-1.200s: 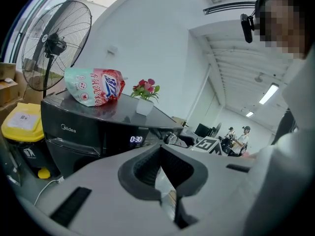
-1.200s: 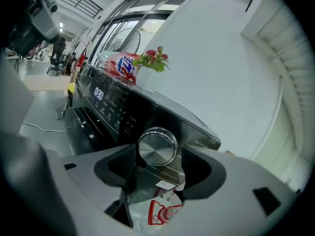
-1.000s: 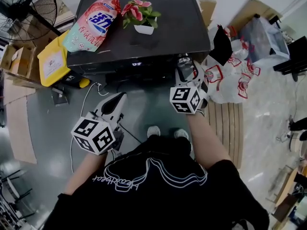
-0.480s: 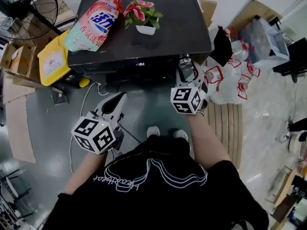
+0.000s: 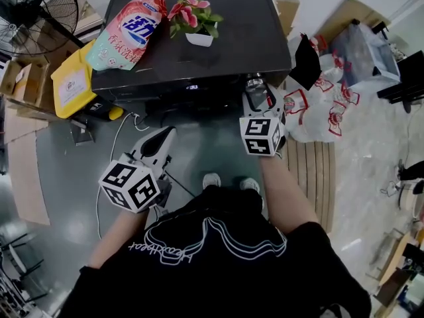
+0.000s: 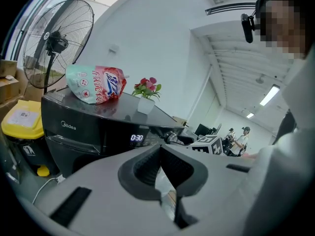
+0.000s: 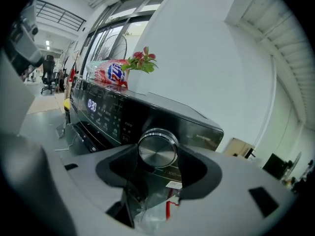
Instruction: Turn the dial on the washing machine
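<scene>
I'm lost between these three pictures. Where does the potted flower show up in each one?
Head view: potted flower at top centre, on the washer.
Left gripper view: flower left of centre, on the washer's top.
Right gripper view: flower at upper left, above the control panel.
Shared landmark: the pink pouch lying next to it in every view.

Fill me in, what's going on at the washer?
A person stands in front of a black washing machine with a gripper in each hand. The right gripper is at the right end of the control panel, its jaws closed on the sides of the silver dial. The left gripper hangs lower, off the machine, jaws together and empty. The display reads 0:30. A detergent pouch and a potted flower sit on the lid.
</scene>
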`<state>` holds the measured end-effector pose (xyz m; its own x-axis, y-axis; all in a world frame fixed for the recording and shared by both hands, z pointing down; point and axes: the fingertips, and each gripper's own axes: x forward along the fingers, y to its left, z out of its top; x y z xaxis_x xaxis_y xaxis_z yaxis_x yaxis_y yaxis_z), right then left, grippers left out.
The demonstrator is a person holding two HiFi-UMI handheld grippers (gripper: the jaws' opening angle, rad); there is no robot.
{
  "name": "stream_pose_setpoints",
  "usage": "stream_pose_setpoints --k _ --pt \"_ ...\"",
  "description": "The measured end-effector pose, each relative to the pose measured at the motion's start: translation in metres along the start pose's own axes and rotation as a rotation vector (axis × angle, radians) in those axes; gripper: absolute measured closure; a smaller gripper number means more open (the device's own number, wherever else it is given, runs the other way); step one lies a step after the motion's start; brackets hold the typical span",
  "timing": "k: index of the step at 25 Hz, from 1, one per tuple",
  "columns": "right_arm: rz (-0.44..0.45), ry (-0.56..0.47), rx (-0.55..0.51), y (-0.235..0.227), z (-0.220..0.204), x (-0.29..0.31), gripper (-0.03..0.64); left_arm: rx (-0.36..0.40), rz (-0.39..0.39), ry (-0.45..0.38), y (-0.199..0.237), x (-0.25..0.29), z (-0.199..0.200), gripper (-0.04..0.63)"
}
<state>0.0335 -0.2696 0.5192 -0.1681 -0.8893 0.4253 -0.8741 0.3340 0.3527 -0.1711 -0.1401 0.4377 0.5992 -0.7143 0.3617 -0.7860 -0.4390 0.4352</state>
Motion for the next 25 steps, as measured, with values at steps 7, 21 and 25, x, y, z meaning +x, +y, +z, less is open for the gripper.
stream_pose_setpoints --k 7,21,25 --pt "0.053 -0.012 0.196 -0.0023 -0.0024 0.0005 0.359 0.001 -0.002 0.005 -0.0018 0.0017 -0.0014 0.592" --pt "0.123 -0.039 0.409 -0.0067 -0.0052 0.001 0.357 0.004 -0.01 0.012 -0.0035 0.0061 0.0003 0.592" --pt "0.152 -0.058 0.508 -0.0079 -0.0063 0.0009 0.357 0.004 -0.01 0.016 -0.0029 0.0075 -0.0002 0.592"
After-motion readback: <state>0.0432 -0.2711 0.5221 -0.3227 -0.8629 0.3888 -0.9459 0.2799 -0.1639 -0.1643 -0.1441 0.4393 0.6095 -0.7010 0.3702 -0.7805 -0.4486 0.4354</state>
